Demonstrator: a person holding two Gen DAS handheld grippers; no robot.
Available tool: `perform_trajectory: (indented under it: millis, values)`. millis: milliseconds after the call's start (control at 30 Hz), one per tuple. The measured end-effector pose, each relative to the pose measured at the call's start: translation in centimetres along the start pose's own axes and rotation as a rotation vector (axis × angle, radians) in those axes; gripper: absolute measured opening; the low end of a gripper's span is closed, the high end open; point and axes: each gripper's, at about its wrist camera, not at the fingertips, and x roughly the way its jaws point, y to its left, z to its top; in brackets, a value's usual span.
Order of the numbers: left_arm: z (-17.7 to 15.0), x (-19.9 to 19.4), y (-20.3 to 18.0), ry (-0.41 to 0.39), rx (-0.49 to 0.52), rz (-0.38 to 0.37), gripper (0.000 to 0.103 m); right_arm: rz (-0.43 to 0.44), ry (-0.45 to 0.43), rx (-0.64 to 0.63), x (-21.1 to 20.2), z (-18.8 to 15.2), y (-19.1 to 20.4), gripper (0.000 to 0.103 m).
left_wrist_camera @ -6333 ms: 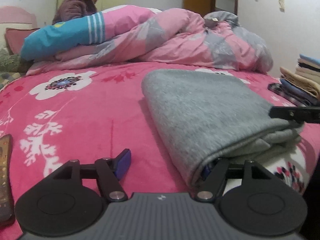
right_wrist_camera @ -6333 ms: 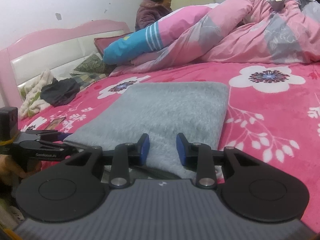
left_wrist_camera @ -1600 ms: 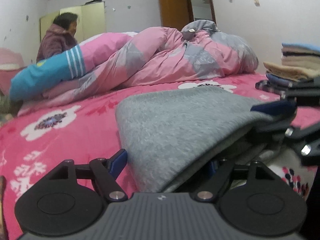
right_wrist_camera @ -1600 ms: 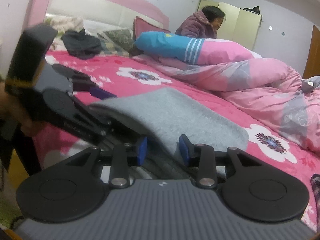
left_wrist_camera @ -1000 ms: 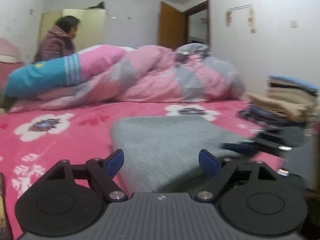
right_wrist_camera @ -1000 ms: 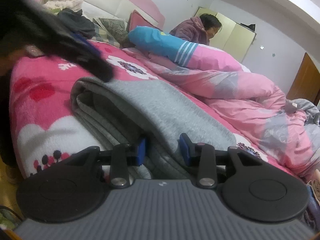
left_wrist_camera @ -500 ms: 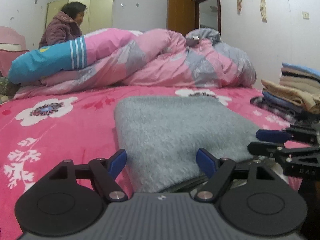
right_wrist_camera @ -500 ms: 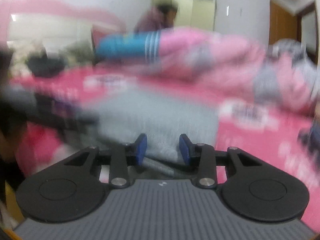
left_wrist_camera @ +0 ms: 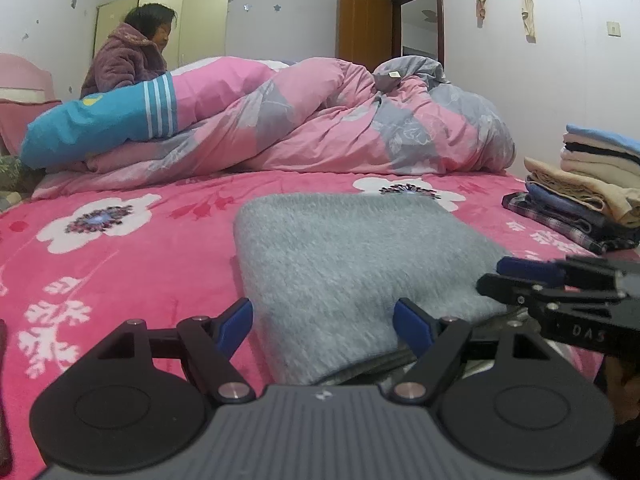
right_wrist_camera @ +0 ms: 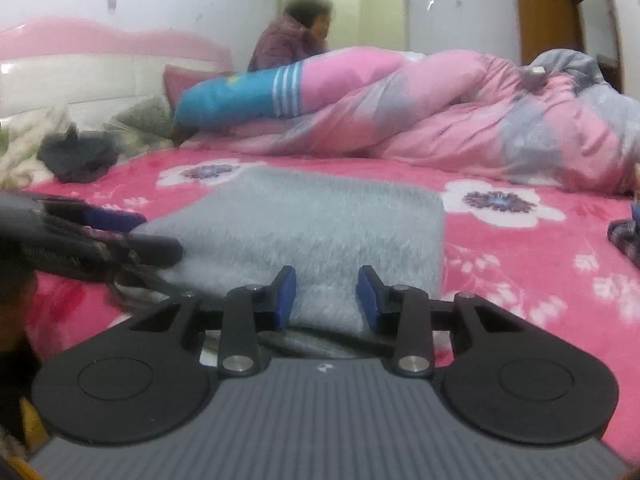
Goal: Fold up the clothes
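A folded grey garment lies flat on the pink flowered bedspread; it also shows in the right wrist view. My left gripper is open, its blue-tipped fingers standing either side of the garment's near left corner. My right gripper is open at the garment's near edge, gripping nothing. The right gripper shows in the left wrist view at the garment's right edge. The left gripper shows in the right wrist view at its left edge.
A stack of folded clothes sits at the bed's right edge. A rumpled pink and grey duvet and a blue and pink pillow lie across the back. A person sits behind them. Dark clothes lie near the headboard.
The garment was lifted by both grippers, then set back down flat. My left gripper's fingers came out from under it. The right wrist view has swung and steadied.
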Motion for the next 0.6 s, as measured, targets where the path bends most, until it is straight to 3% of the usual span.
perform_trajectory:
  millis: [167, 267, 367, 433, 600]
  values:
    - [2.3, -1.4, -0.2, -0.087, 0.019, -0.006, 0.079, -0.010, 0.001, 0.005, 0.3, 0.2, 0.2, 0.034]
    - [3.9, -0.3, -1.4, -0.102, 0.069, -0.019, 0.079, -0.009, -0.010, 0.010, 0.3, -0.1, 0.2, 0.034]
    - [3.8, 2.0, -2.6, -0.033, 0.109, -0.034, 0.079, -0.016, -0.015, 0.005, 0.2, -0.3, 0.5, 0.034]
    - [2.8, 3.9, -3.0, 0.077, 0.109, -0.043, 0.079, -0.019, -0.022, -0.001, -0.2, -0.5, 0.7, 0.034]
    - [2.1, 4.4, -2.9, 0.069, 0.035, -0.045, 0.085, -0.001, -0.017, 0.000, -0.2, -0.5, 0.3, 0.034]
